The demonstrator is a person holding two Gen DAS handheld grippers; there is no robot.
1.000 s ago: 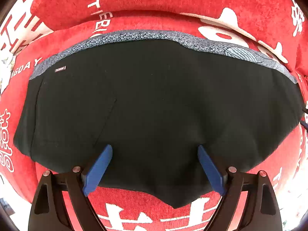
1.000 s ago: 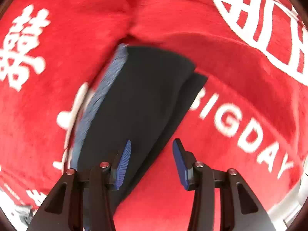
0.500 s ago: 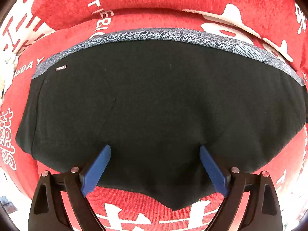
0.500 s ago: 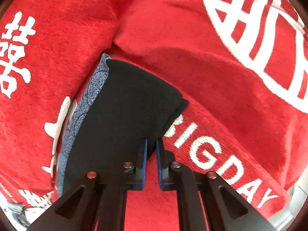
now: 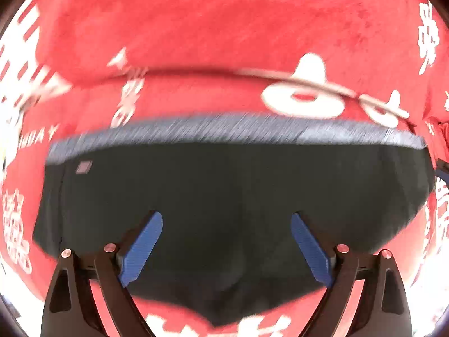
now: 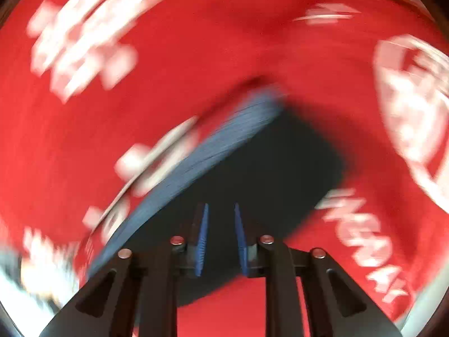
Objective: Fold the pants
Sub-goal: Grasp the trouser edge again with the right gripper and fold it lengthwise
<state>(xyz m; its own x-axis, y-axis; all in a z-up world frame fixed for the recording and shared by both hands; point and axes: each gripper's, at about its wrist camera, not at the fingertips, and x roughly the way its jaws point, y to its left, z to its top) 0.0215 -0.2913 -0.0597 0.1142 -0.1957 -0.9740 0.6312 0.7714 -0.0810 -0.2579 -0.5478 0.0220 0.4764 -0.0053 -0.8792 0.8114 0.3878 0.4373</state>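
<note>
Black pants [image 5: 224, 196] with a grey-blue patterned waistband [image 5: 224, 129] lie folded flat on a red blanket. In the left wrist view my left gripper [image 5: 226, 241] is wide open over the near edge of the pants, holding nothing. In the blurred right wrist view the pants [image 6: 266, 174] lie with the waistband [image 6: 196, 163] on their left. My right gripper [image 6: 221, 233] hovers over their near corner with its blue pads a small gap apart and nothing visible between them.
The red blanket [image 5: 224, 28] with white lettering covers the whole surface. A raised fold of it [image 5: 196, 67] runs behind the waistband. White "BIGDAY" lettering [image 6: 362, 238] lies right of the pants.
My right gripper, shut at the pants' edge half a second ago, has parted slightly and swung over the pants. The left gripper has pulled back a little; both views are motion-blurred.
</note>
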